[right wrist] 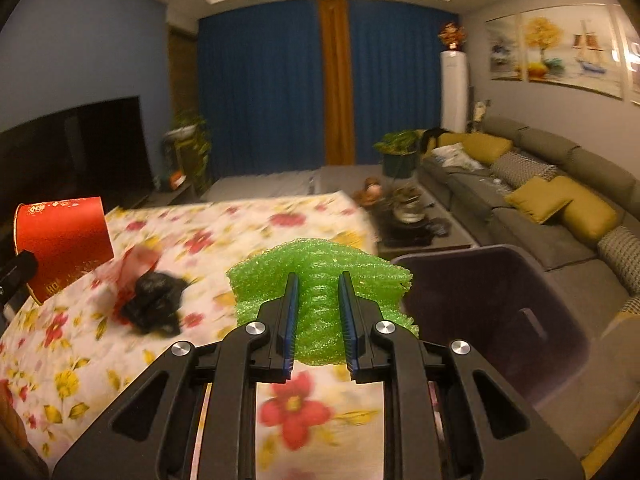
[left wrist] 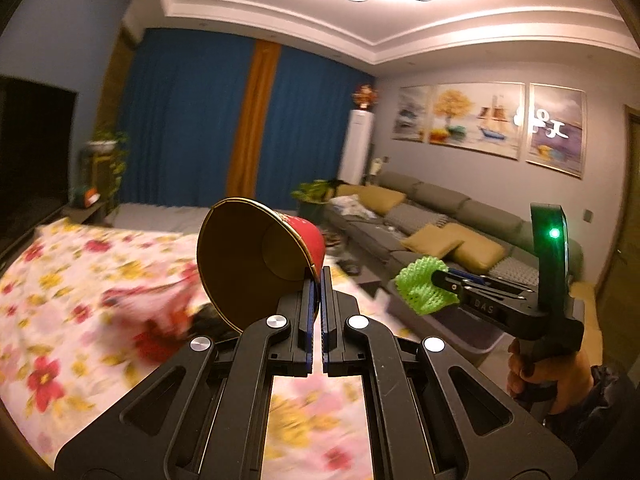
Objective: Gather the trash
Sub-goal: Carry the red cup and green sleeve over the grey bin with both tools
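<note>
My left gripper (left wrist: 321, 276) is shut on the rim of a red paper cup (left wrist: 256, 260) with a gold inside, held on its side above the flowered table (left wrist: 60, 280). The cup also shows in the right wrist view (right wrist: 64, 248) at far left. My right gripper (right wrist: 319, 280) is shut on a green foam net (right wrist: 320, 292), held above the table's right edge; it also shows in the left wrist view (left wrist: 424, 284), with the right gripper (left wrist: 442, 278) behind it. A crumpled black bag (right wrist: 154, 304) and red-white wrapper (right wrist: 132, 268) lie on the table.
A dark purple bin (right wrist: 492, 320) stands on the floor right of the table, just right of the foam net. A grey sofa (right wrist: 540, 200) with yellow cushions runs along the right wall. A low tea table (right wrist: 408, 220) with clutter is beyond. A TV (right wrist: 72, 148) stands left.
</note>
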A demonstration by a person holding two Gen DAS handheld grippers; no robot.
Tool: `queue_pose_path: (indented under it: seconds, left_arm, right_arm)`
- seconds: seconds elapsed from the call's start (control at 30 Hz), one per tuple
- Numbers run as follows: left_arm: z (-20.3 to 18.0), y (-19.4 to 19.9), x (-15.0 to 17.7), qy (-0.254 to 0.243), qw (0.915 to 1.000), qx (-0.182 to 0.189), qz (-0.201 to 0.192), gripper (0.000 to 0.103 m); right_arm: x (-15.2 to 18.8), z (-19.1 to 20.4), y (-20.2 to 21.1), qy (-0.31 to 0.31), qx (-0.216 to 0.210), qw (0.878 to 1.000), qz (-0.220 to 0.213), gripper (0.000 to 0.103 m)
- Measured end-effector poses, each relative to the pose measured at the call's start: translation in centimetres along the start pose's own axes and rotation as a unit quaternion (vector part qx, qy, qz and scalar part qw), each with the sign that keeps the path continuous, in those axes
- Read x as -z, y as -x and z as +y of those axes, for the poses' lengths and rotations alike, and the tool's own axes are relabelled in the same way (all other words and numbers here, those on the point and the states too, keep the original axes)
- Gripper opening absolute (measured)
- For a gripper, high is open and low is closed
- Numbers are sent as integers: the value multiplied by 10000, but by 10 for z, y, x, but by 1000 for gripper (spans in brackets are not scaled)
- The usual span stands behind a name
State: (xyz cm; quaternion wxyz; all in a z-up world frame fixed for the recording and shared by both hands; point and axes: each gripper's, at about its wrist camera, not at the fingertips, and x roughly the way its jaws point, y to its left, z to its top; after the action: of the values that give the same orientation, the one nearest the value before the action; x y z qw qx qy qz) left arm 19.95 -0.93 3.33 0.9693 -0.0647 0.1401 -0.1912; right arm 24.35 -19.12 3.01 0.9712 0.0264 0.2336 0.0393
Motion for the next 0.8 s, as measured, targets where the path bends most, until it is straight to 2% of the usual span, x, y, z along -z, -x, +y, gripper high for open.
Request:
queue_pose_path:
  seconds: [0.2,0.43,0.63,0.8]
  left_arm:
    - [-66,-50,-10,-208,9972,705,124,2]
    - [-136,-112,3,-375,9900,1272,481,2]
    - [-168,-150,23,-502,9852,1459,744,2]
    - [-175,-171,34,-490,9828,1519,926,2]
  right_arm:
    - [-6,-60,17,-344,467,9981,-185,22]
    - [-2,-110,19,-566,819,9949,-181,23]
    - [1,-135,18,-616,974,9932,-174,25]
    - [4,-149,10,-700,990,9925,-125,27]
